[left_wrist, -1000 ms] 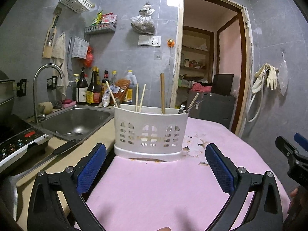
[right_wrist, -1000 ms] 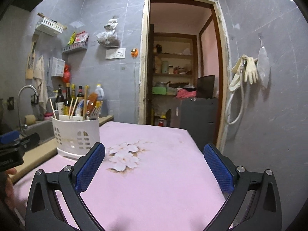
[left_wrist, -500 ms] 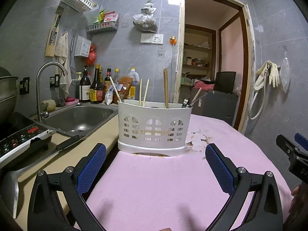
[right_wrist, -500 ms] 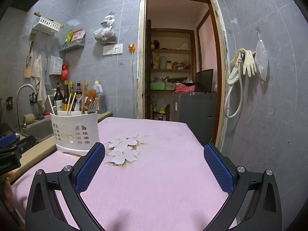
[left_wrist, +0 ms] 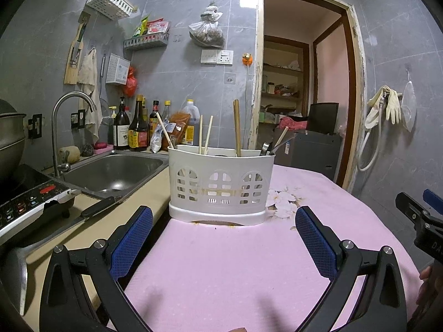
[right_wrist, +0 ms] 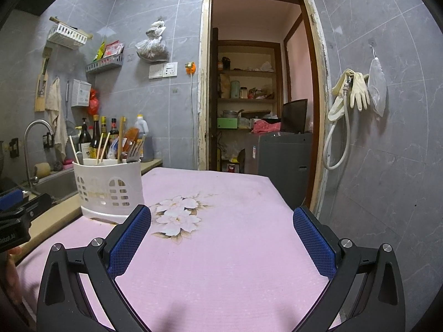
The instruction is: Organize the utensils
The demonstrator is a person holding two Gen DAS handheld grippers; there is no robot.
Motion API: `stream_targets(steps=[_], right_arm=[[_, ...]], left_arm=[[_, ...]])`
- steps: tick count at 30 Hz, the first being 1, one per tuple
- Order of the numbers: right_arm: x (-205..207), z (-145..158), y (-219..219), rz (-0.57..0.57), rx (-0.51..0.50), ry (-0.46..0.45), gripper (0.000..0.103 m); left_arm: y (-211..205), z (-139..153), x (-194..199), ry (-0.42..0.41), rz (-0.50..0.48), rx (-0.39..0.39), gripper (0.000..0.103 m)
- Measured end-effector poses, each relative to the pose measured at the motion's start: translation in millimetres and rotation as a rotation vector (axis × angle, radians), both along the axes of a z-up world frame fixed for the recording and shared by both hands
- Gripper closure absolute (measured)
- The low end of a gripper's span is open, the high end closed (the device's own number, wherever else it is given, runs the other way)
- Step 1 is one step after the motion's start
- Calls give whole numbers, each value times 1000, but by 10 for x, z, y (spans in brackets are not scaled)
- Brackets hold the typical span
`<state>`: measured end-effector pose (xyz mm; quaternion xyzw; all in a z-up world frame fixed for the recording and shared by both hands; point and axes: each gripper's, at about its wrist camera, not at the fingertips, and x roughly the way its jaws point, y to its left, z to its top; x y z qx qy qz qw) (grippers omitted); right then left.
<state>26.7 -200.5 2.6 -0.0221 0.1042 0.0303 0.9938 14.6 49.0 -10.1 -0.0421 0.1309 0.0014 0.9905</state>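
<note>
A white slotted utensil holder [left_wrist: 221, 185] stands upright on the pink cloth [left_wrist: 227, 262], near its left edge. It holds several chopsticks [left_wrist: 205, 135], a thick wooden handle [left_wrist: 237, 127] and metal cutlery [left_wrist: 265, 149]. In the right wrist view the holder [right_wrist: 109, 189] is at the left, with a fork [right_wrist: 134, 149] sticking out. My left gripper [left_wrist: 223, 238] is open and empty, a short way in front of the holder. My right gripper [right_wrist: 221, 235] is open and empty over the bare cloth, to the right of the holder.
A steel sink [left_wrist: 110, 171] with a tap [left_wrist: 69, 130] lies left of the holder. A knife [left_wrist: 91, 210] lies on the beige counter, beside an induction hob [left_wrist: 25, 202]. Sauce bottles [left_wrist: 133, 127] line the back wall. A doorway [right_wrist: 260, 96] opens behind the table.
Both views have tilted slightly, so the holder sits a little lower and farther off. Both grippers stay open and empty.
</note>
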Motion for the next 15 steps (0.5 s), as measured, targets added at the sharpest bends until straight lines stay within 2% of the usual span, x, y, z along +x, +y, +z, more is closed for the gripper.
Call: stream_targets(steps=[15], right_arm=[[3, 4, -3, 0, 0, 1, 0]], left_arm=[[5, -2, 3, -1, -5, 4, 2]])
